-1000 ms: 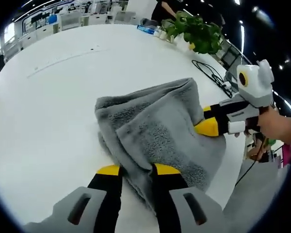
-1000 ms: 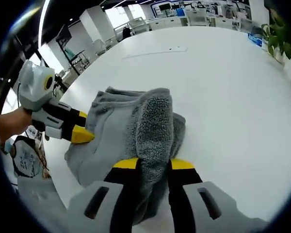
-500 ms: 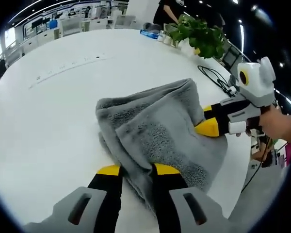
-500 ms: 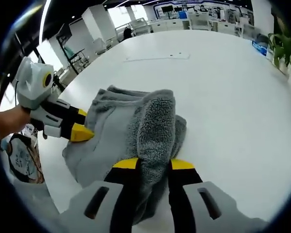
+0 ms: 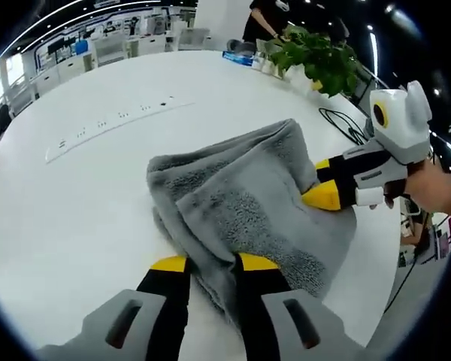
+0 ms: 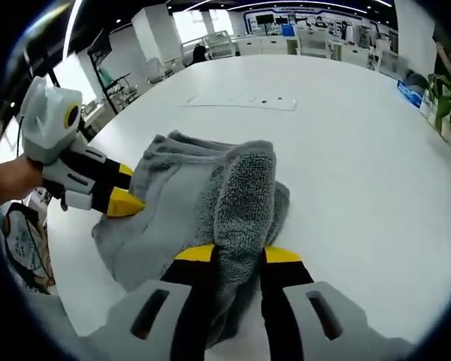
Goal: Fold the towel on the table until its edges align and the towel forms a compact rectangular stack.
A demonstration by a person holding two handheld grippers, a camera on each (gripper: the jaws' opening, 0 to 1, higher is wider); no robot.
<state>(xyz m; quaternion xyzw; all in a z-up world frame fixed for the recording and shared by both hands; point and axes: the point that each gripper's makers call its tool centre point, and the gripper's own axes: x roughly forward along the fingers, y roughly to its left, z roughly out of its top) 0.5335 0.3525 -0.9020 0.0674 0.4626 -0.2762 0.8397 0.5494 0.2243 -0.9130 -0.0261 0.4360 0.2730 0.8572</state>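
Left gripper view: your left gripper [image 5: 210,263] has its yellow-tipped fingers [image 5: 167,264] closed on a bunched fold of the grey towel [image 5: 240,203]. That towel lies crumpled in several layers on the white bench [image 5: 68,195], toward the bench edge nearest you. Your right gripper [image 5: 322,197] comes in from the right side, its yellow tips pressed into the towel's far side, with your hand [image 5: 436,188] on its handle. Behind, near the bench's far edge, you have a green plant [image 5: 316,56], a black cable [image 5: 338,124] and a white power strip [image 5: 113,124].

Right gripper view: your right gripper [image 6: 237,256] is clamped on a thick raised ridge of the towel [image 6: 203,203], cloth filling the gap between its fingers [image 6: 280,256]. Your left gripper [image 6: 124,203] enters from the left, tips at the towel's left side, touching the cloth. The power strip [image 6: 240,101] lies well apart from the towel, toward the far edge of the bench [image 6: 361,165]. Towel is heaped, edges uneven.
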